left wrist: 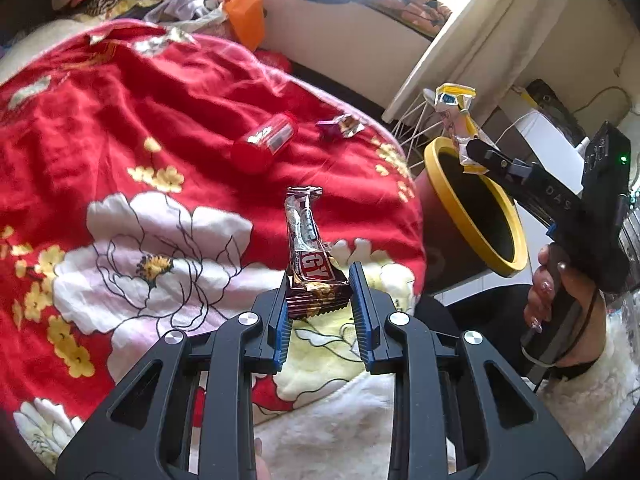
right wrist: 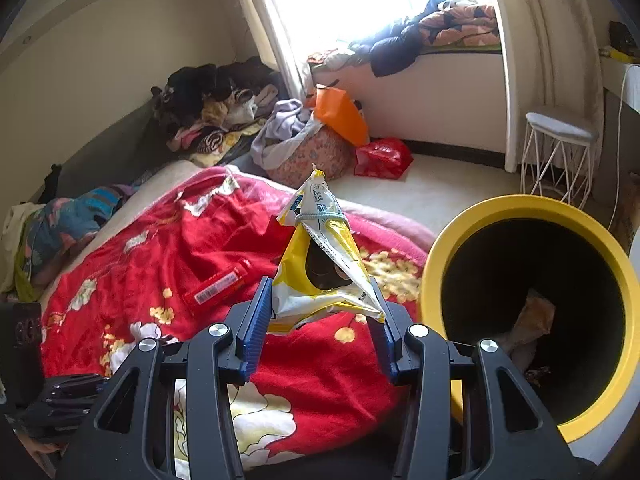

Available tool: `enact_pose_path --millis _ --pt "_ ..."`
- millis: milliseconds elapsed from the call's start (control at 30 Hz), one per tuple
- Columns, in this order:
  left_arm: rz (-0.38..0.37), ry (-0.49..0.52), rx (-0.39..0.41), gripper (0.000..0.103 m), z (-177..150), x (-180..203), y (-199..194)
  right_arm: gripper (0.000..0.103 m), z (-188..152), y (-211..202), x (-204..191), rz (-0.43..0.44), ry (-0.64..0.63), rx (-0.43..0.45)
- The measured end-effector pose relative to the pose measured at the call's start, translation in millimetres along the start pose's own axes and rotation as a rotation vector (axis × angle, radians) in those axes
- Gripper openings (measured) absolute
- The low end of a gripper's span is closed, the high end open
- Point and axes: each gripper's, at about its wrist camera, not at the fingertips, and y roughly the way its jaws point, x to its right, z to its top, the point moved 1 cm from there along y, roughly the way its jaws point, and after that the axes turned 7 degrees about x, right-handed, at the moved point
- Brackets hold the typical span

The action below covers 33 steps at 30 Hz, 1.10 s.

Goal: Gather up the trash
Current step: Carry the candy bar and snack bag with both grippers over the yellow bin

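Note:
My left gripper [left wrist: 319, 280] is shut on a brown snack-bar wrapper [left wrist: 308, 252] and holds it upright above the red floral blanket [left wrist: 120, 120]. My right gripper [right wrist: 322, 304] is shut on a yellow and white snack bag [right wrist: 320, 264], held up beside the yellow-rimmed trash bin [right wrist: 440, 248]; that bag also shows in the left wrist view [left wrist: 456, 116] over the bin's rim [left wrist: 472, 232]. A red tube [left wrist: 262, 144] and a small crumpled purple and silver wrapper [left wrist: 340, 126] lie on the blanket. The tube also shows in the right wrist view [right wrist: 218, 286]. Some trash lies in the bin's bottom.
The bin stands on the floor at the bed's right edge. A white wire-leg stool [right wrist: 560, 152], an orange bag [right wrist: 340, 114], a red bag [right wrist: 382, 158] and piles of clothes [right wrist: 216, 108] lie beyond the bed. A white cabinet [left wrist: 460, 52] stands behind the bin.

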Motion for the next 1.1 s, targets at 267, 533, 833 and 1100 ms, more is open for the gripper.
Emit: enact_pose_path --millis 267,533,833,1100 --pt "-0.016 0.028 0.051 0.021 10.6 18.2 -15.2 0.044 12.5 -20.2 19.9 -0.035 0.018 0.065" --pt "-0.037 0.053 0.087 0.021 21.0 38.8 -21.4 0.044 23.0 -34.6 41.9 -0.069 0.053 0.113" --pt "-0.072 0.101 0.108 0.021 29.8 69.6 -12.6 0.044 31.7 -47.2 72.2 -0.115 0.111 0.151" --pt "-0.115 0.143 0.112 0.021 36.9 102.1 9.9 0.044 33.3 -57.7 101.6 -0.18 0.173 0.181"
